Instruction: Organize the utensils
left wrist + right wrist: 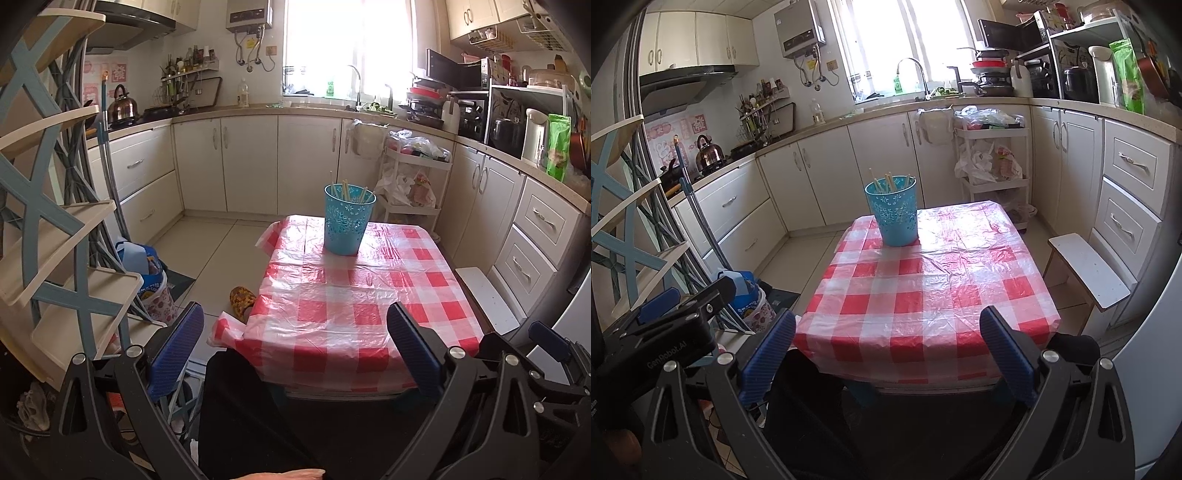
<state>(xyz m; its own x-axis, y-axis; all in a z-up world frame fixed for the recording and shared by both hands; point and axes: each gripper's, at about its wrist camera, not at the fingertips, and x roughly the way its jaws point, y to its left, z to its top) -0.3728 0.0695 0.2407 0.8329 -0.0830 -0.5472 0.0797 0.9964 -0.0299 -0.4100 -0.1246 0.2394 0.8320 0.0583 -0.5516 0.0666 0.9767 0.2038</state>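
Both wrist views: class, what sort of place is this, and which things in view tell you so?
A home kitchen, most likely: a sink tap under the window, a kettle on the stove, and a checked-cloth table holding a blue cup of chopsticks.

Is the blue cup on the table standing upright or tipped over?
Upright: the blue cup rests on its base on the table, with chopsticks poking out.

Blue cup (pixel 349 221), red/wht check cloth (pixel 354 295)
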